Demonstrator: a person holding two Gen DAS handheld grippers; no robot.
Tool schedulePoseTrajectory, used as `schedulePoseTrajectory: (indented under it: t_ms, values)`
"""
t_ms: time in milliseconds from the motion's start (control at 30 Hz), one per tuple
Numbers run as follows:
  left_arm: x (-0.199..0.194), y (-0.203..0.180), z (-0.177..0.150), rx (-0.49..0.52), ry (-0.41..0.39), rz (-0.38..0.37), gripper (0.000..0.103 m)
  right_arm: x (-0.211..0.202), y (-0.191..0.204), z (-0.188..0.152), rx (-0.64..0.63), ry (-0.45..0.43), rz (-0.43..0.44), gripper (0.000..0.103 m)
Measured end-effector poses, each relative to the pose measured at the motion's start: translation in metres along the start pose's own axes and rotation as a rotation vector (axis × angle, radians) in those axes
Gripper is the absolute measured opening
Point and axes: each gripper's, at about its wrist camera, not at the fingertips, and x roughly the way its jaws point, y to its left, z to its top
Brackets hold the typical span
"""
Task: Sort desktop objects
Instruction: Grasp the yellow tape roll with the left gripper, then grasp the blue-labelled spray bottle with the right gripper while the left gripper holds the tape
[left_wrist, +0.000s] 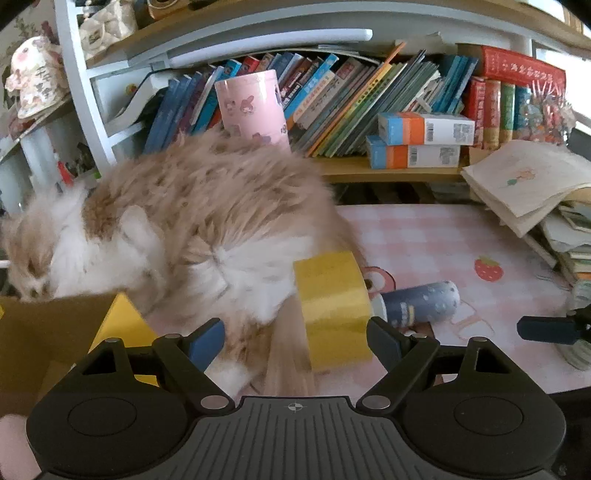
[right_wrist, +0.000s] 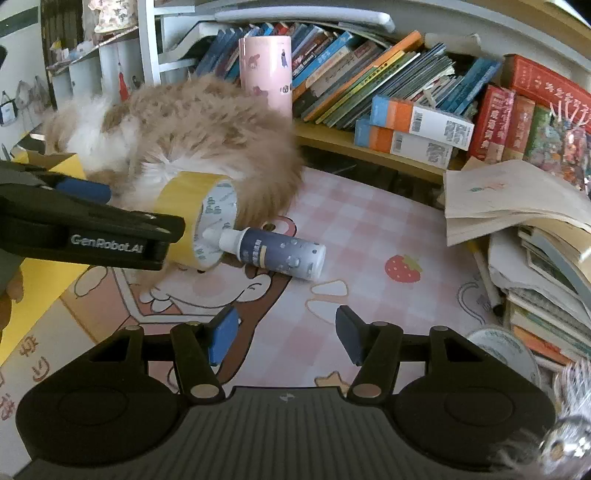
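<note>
A yellow tape roll (left_wrist: 332, 306) stands on edge on the pink mat, pressed against a fluffy tan and white cat (left_wrist: 184, 206). My left gripper (left_wrist: 295, 341) is open around the roll: its right pad is beside the roll's edge, its left pad well clear. In the right wrist view the roll (right_wrist: 199, 221) sits at the tips of the left gripper's fingers (right_wrist: 110, 229). A dark blue bottle (right_wrist: 277, 256) with a white cap lies on its side, cap against the roll. My right gripper (right_wrist: 286, 339) hovers short of the bottle, its jaws opening with nothing between them.
A cardboard box (left_wrist: 48, 332) with a yellow flap is at the left. A pink tube (right_wrist: 266, 74) stands behind the cat (right_wrist: 192, 129), before a shelf of leaning books (right_wrist: 369, 74). Stacked books and papers (right_wrist: 517, 206) crowd the right; a pen (right_wrist: 484, 277) lies beside them.
</note>
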Motion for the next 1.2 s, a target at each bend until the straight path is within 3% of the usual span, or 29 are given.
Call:
schedulePoseTrajectory:
  t_ms: [467, 633, 700, 733, 767, 933, 1200]
  values:
    - [0.029, -0.029, 0.008, 0.024, 0.017, -0.07, 0.086, 0.023, -0.002, 0.009, -0.066, 0.027, 0.002, 0.059]
    - [0.042, -0.04, 0.012, 0.049, 0.02, -0.049, 0.086, 0.029, -0.007, 0.006, 0.006, 0.042, -0.005, 0.06]
    - [0.051, -0.039, 0.012, 0.04, 0.035, -0.021, 0.071, 0.029, -0.007, 0.005, 0.025, 0.046, -0.007, 0.06]
    - [0.054, -0.037, 0.011, 0.033, 0.047, -0.02, 0.05, 0.029, -0.006, 0.004, 0.029, 0.047, -0.008, 0.059]
    - [0.058, -0.034, 0.011, 0.023, 0.066, -0.034, 0.042, 0.029, -0.006, 0.003, 0.029, 0.048, -0.009, 0.059]
    - [0.044, -0.02, 0.006, 0.011, 0.055, -0.086, 0.042, 0.029, -0.004, 0.004, -0.012, 0.041, -0.019, 0.059]
    - [-0.021, 0.003, -0.013, -0.057, 0.043, -0.147, 0.038, 0.039, 0.0, 0.014, -0.155, 0.009, -0.002, 0.063]
